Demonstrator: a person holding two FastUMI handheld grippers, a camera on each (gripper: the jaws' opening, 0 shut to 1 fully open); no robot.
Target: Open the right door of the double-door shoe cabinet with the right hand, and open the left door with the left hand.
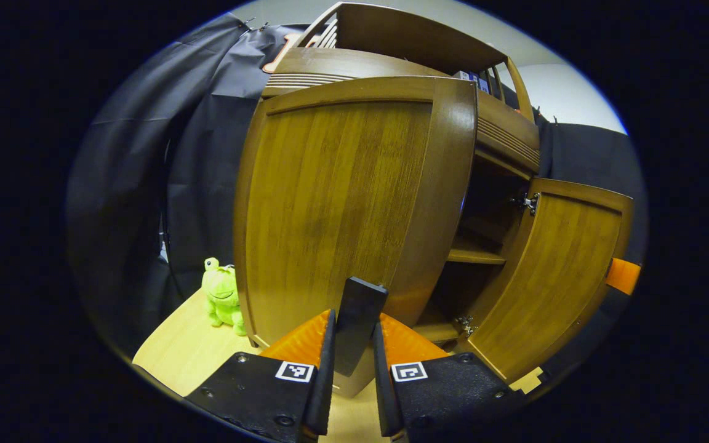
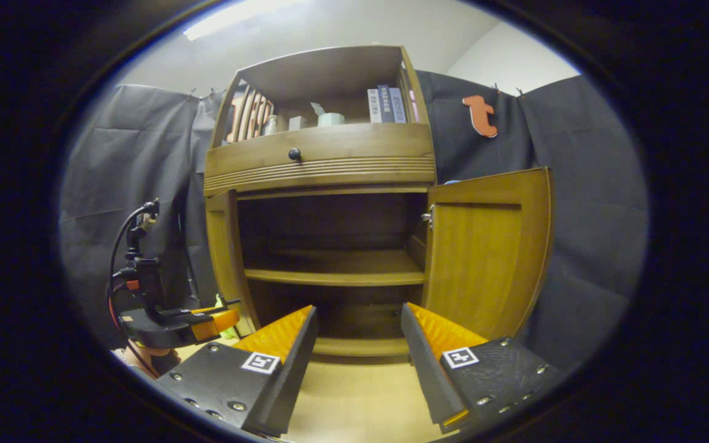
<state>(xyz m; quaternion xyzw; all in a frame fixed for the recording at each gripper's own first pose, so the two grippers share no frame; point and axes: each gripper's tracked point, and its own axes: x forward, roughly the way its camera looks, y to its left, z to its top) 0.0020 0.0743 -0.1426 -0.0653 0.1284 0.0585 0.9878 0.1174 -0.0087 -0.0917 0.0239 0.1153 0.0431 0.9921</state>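
The brown wooden shoe cabinet [image 2: 320,157] stands ahead with both doors swung out. In the left gripper view the left door [image 1: 336,203] fills the middle, and my left gripper [image 1: 354,320] is shut on its dark bar handle [image 1: 360,298]. The right door [image 1: 560,277] hangs wide open to the right. In the right gripper view the left door [image 2: 226,258] is seen edge-on and the right door [image 2: 484,258] stands open. My right gripper [image 2: 358,311] is open with nothing between its fingers, a little back from the cabinet. The left gripper [image 2: 222,317] and a hand show at the lower left.
Dark shelves [image 2: 336,274] show inside the cabinet. A drawer with a round knob [image 2: 294,154] sits above the doors, with books and small items on the top shelf [image 2: 385,104]. A green plush frog [image 1: 222,298] sits on the pale wooden floor [image 1: 182,351] left of the cabinet.
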